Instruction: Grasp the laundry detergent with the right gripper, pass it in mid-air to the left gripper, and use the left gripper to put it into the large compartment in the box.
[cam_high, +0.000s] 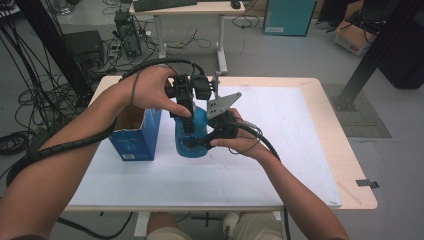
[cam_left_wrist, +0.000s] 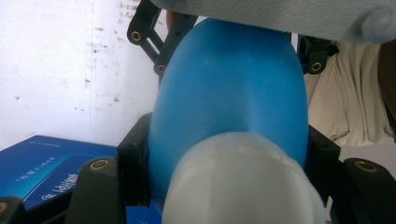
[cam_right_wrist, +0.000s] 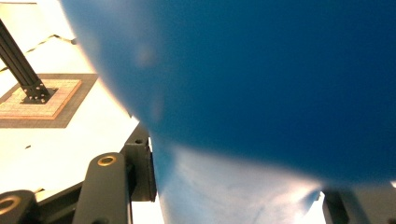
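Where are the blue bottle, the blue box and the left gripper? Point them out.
blue bottle (cam_left_wrist: 233, 84): left gripper view, on its rounded body.
blue box (cam_high: 134, 142): high view, on its front wall.
left gripper (cam_high: 188, 125): high view, between its jaws.

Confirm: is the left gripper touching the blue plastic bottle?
Touching. The left gripper view shows the left gripper clamped against both sides of the blue plastic bottle.

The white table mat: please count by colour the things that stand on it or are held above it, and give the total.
Blue: 2, the blue bottle that both grippers hold, and the open blue box beside it.
Other colours: 0.
Total: 2.
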